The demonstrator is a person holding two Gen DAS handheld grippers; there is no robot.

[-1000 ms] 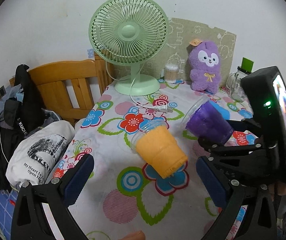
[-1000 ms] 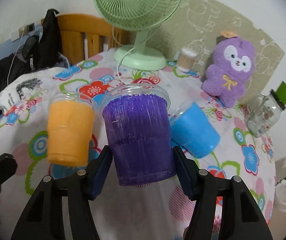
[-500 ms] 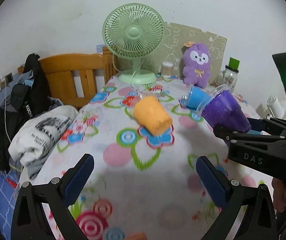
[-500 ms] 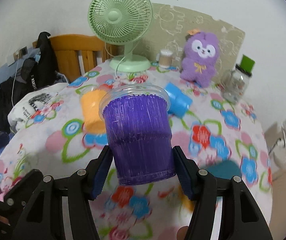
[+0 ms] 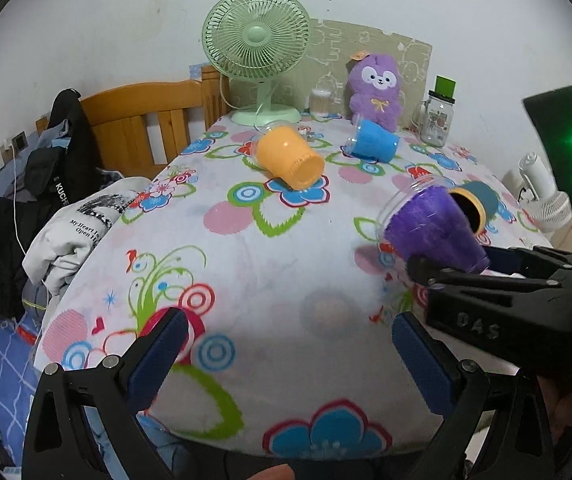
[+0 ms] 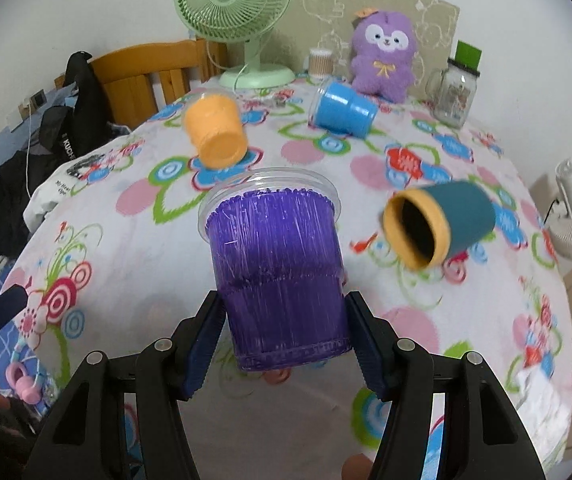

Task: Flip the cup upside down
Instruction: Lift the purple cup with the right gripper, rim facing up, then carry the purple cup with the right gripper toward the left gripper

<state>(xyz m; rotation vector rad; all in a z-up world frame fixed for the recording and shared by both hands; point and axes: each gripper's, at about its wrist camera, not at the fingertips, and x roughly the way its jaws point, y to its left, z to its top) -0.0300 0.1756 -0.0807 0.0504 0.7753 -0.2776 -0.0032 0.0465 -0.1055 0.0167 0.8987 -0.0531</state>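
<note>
Right gripper [image 6: 282,340] was clamped on the purple cup [image 6: 278,272], which lay between its fingers, rim pointing forward, above the cloth [image 6: 158,256]. Left gripper [image 5: 286,356] was wide open and empty; orange cup [image 5: 288,156] lay well ahead of its fingers

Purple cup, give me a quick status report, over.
Right gripper shut on purple cup, held off the table, rim pointing away. Left gripper open, empty. Teal cup lies beside it, apart.
</note>
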